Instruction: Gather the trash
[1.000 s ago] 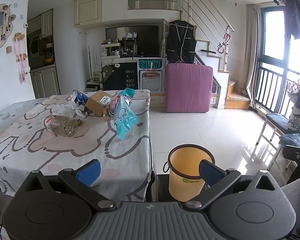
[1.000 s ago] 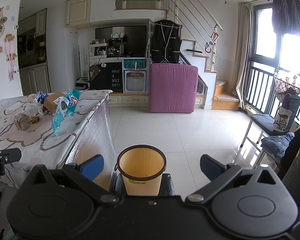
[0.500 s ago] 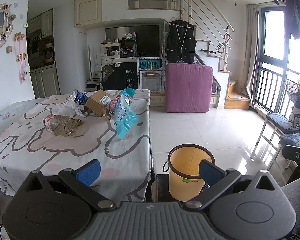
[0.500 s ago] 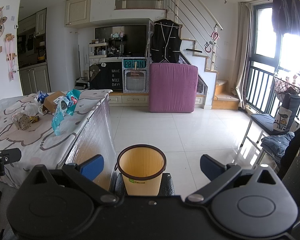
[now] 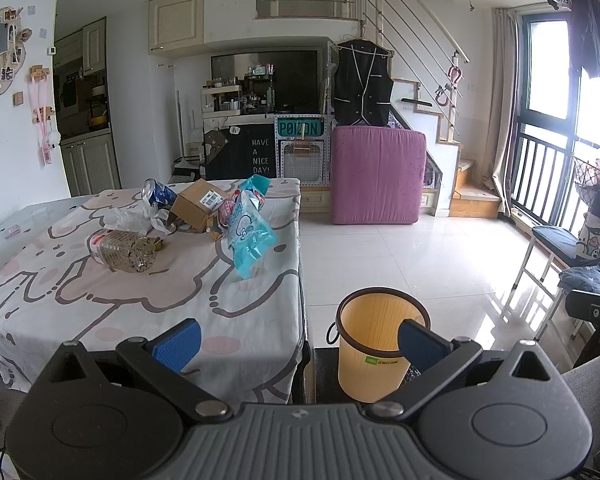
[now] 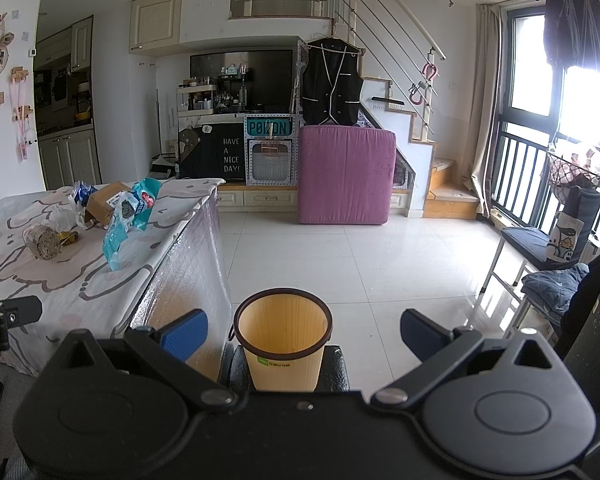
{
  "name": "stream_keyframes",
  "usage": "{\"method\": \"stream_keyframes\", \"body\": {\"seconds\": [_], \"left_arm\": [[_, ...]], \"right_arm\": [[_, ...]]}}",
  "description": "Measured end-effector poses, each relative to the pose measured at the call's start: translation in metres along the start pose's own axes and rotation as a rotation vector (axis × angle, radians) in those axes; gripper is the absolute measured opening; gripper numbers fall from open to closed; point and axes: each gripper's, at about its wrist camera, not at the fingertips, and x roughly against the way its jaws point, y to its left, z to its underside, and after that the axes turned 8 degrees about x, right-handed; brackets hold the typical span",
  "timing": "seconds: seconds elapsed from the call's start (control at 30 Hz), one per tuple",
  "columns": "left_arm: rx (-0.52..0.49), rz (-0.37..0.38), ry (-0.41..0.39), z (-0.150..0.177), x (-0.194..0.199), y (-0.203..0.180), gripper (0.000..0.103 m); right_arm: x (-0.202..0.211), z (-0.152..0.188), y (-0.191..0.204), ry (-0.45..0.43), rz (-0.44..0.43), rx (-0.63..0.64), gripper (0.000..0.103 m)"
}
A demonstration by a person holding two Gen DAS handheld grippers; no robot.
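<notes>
Both grippers were released, jaws spread wide and grasping nothing. The left gripper (image 5: 296, 338) sat low in the left wrist frame, its blue pads straddling the table's (image 5: 100, 308) near edge and the bin (image 5: 380, 344). The right gripper (image 6: 304, 334) sat low in its own frame with the bin (image 6: 283, 344) between its pads, farther off.

The bin, a yellow-orange bucket with a dark rim, stood upright on a dark stand just right of the table, lower centre in both views.

The trash lay on the table, left of centre in the left wrist view: a clear bottle (image 5: 120, 246) on its side, a white plastic bag (image 5: 128, 218), a blue can (image 5: 158, 194), a cardboard box (image 5: 198, 204) and a blue snack bag (image 5: 248, 236), the last nearest the table's right edge.
</notes>
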Motion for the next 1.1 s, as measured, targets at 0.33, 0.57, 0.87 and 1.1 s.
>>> {"method": "stream_keyframes", "body": {"seconds": [0.33,0.57,0.87,1.1], "left_arm": [[0.000,0.000,0.001,0.000,0.000,0.000,0.103],[0.000,0.000,0.001,0.000,0.000,0.000,0.103],[0.006,-0.006,0.007,0.009,-0.016,0.002,0.103],[0.033,-0.043,0.028,0.007,-0.036,0.022,0.103]], "right_arm": [[0.001,-0.001,0.002,0.002,-0.001,-0.001,0.103],[0.001,-0.002,0.004,0.000,-0.001,-0.001,0.103],[-0.002,0.000,0.004,-0.007,-0.022,-0.007,0.103],[-0.034,0.009,0.009,0.029,-0.069,-0.004,0.103]]}}
